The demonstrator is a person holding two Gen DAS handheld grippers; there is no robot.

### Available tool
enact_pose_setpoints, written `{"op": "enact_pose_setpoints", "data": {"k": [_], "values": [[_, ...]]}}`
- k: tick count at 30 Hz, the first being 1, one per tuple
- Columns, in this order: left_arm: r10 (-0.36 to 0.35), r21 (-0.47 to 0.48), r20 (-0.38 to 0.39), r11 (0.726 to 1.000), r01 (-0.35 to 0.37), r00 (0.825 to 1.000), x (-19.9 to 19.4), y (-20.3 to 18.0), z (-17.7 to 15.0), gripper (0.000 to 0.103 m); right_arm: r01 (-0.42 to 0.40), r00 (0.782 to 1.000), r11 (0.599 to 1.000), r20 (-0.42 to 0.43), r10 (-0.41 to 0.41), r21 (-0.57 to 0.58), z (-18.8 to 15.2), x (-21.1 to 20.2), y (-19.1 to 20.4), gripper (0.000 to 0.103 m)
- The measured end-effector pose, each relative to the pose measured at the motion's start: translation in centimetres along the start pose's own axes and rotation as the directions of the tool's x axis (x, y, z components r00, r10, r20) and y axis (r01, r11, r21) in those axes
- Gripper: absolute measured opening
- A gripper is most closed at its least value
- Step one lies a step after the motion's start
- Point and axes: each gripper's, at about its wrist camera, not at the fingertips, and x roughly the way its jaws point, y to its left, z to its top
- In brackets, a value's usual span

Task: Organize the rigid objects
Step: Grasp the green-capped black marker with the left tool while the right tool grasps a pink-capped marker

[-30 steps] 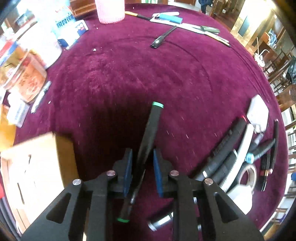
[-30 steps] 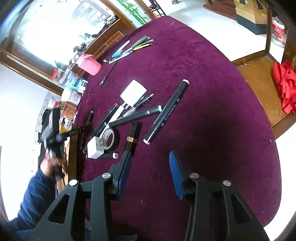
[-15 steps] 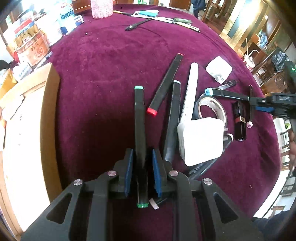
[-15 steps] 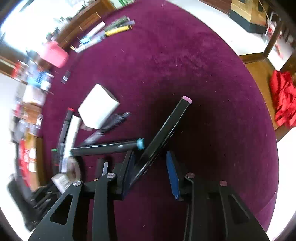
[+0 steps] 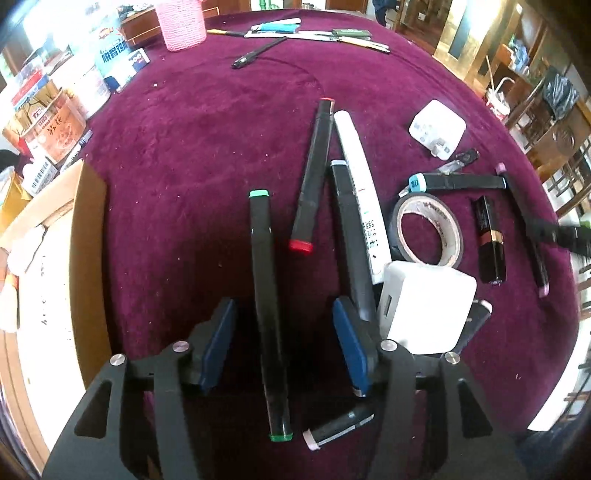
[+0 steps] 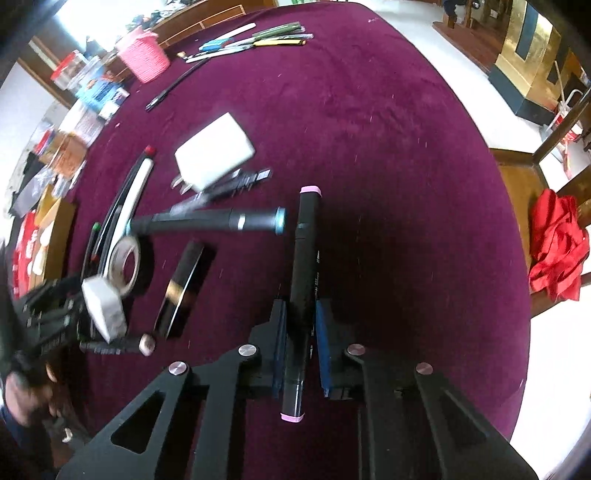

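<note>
- Blue pads of the left gripper [image 5: 282, 345] stand apart and are opening; a green-capped black marker [image 5: 266, 295] lies between them on the desk, touched by neither pad.
- Right gripper [image 6: 300, 345] is clamped on a pink-capped black marker [image 6: 303, 280], both pads pressing its barrel; small white print runs along the barrel, too blurred to read.
- Just right of the left gripper, only the left wrist view shows sharply a white cube charger [image 5: 428, 306], a tape roll [image 5: 428, 229], a red-capped marker [image 5: 314, 173] and a white stick [image 5: 360, 188] with tiny unreadable print.
- Maroon cloth covers the desk [image 6: 369, 129]; only the right wrist view shows a red cloth [image 6: 557, 243] on a wooden chair at the right.
- At the far left stand a pink basket [image 5: 181, 22] and a blue-and-white packet [image 5: 116, 55] with Chinese characters.
</note>
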Motion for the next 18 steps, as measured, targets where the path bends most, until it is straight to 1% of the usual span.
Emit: {"op": "enact_pose_setpoints", "data": {"k": [3,5,6,7,9,11,12,13,16,18], "values": [[0.004,-0.003,0.027,1.000,-0.004,1.000,-0.1,0.1,-0.3,0.053,0.030,0.999,0.999,0.016,-0.030,-0.037,-1.2,-0.3,0.7,0.014],[0.010,-0.025,0.049,1.000,-0.008,0.999,-0.2,0.2,-0.5,0.052,0.043,0.999,0.998,0.026,-0.042,-0.036,-1.4,-0.2,0.6,0.014],[0.016,-0.034,0.066,0.999,-0.014,0.998,-0.2,0.2,-0.6,0.052,0.041,0.999,0.999,0.011,-0.040,-0.030,-1.5,0.2,0.4,0.014],[0.021,-0.036,0.076,0.999,-0.019,0.997,-0.1,0.2,-0.5,0.052,0.044,0.999,0.998,0.029,-0.043,-0.034,-1.5,0.1,0.2,0.014],[0.020,-0.044,0.093,0.999,-0.016,0.995,-0.2,0.2,-0.6,0.052,0.060,0.997,0.997,0.040,-0.058,-0.050,-1.6,0.0,0.4,0.014],[0.011,-0.059,0.109,0.998,-0.005,0.994,-0.3,0.3,-0.8,0.049,0.065,0.997,0.997,0.048,-0.062,-0.047,-1.8,0.0,0.4,0.014],[0.023,-0.065,0.117,0.998,-0.015,0.993,-0.4,0.6,-0.8,0.036,0.059,0.997,0.997,0.057,-0.057,-0.039,-1.9,-0.1,0.2,0.014],[0.037,-0.070,0.128,0.997,-0.028,0.991,-0.5,0.7,-0.9,0.013,0.057,0.997,0.998,0.062,-0.055,-0.035,-2.0,-0.1,0.3,0.014],[0.032,-0.117,0.158,0.993,-0.014,0.987,-0.9,1.6,-1.5,0.012,0.041,0.996,0.999,0.084,-0.040,-0.007,-2.2,-0.5,0.3,0.014],[0.046,-0.119,0.165,0.993,-0.026,0.985,-1.0,1.5,-1.9,0.012,0.047,0.992,0.999,0.113,-0.046,-0.009,-2.5,-1.1,0.5,0.014]]}}
